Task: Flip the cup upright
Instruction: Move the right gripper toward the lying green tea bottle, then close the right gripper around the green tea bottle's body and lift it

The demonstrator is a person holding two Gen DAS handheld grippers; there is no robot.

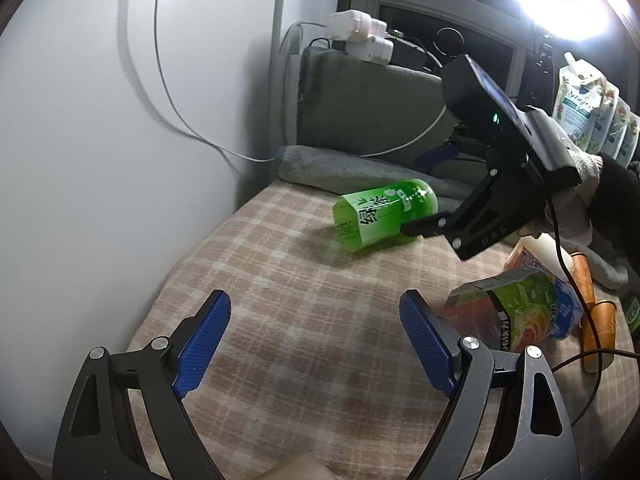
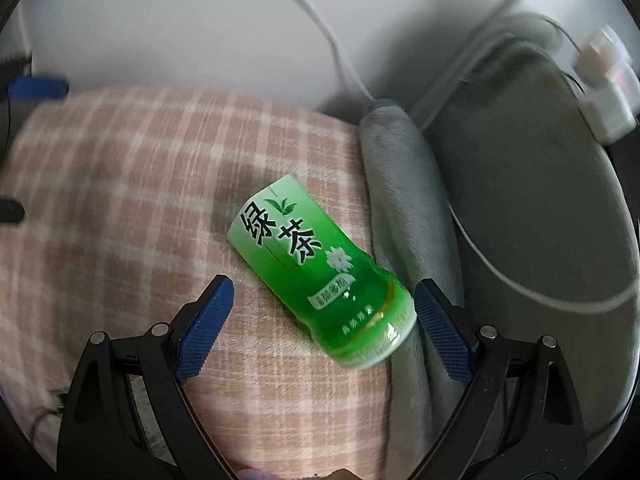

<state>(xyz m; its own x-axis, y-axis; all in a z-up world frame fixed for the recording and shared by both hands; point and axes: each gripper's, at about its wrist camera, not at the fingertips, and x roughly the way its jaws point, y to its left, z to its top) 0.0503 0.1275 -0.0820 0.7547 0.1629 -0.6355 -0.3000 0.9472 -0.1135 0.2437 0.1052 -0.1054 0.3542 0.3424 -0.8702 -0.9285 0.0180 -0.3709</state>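
A green cup [image 1: 384,214] with black Chinese lettering lies on its side on the pink checked cloth [image 1: 280,320]. In the right wrist view the cup [image 2: 316,268] lies between the fingers of my right gripper [image 2: 324,300], which is open; its closed end is nearest the camera, close to the right pad. In the left wrist view the right gripper [image 1: 416,228] reaches the cup from the right. My left gripper [image 1: 316,308] is open and empty, well short of the cup.
A rolled grey towel [image 2: 404,216] lies just behind the cup. A grey cushion [image 1: 360,112] with white chargers and cables stands at the back. Drink cartons [image 1: 516,308] and orange items [image 1: 592,312] lie at the right. A white wall is at the left.
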